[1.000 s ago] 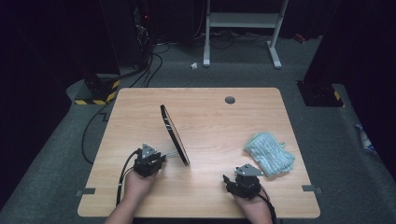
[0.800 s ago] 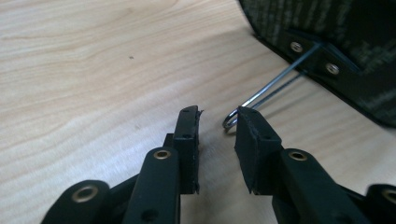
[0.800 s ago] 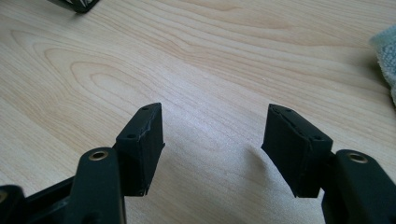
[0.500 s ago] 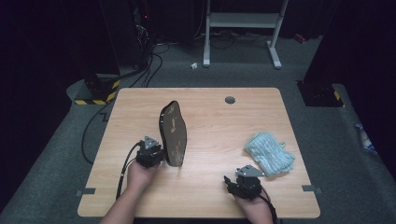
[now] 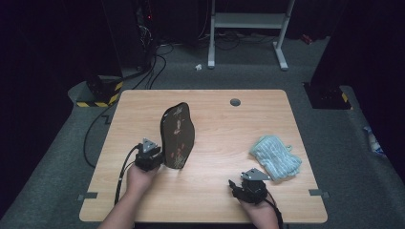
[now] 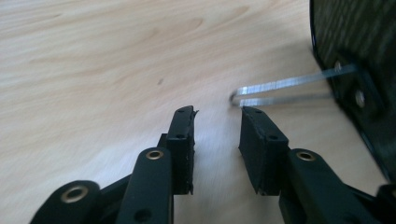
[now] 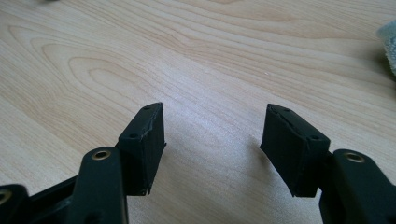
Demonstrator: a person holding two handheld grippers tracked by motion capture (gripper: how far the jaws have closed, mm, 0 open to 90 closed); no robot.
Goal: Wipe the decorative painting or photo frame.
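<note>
A dark, flat oval pan-like plate with reddish-brown markings on its face (image 5: 177, 135) is standing tilted on its edge on the light wooden table (image 5: 215, 191), left of centre, just beside the left gripper (image 5: 154, 153). In the left gripper view its black, glossy edge (image 6: 359, 60) is showing at the right, with a thin bent metal wire handle (image 6: 280, 91) riveted to it and reaching toward the jaws. Those jaws are standing apart with nothing between them; they have just been opening, and the wire loop is lying just beyond the fingertips, not pressed by them. Compared with a second ago, the plate is turning more of its broad face toward the high camera, where before it was showing as a thin edge-on sliver. The right gripper (image 5: 248, 187) is resting near the table's front edge, its jaws wide and empty over bare wood, near a crumpled pale blue-green cloth (image 5: 275, 156). The marks on the plate are too small to read as writing.
</note>
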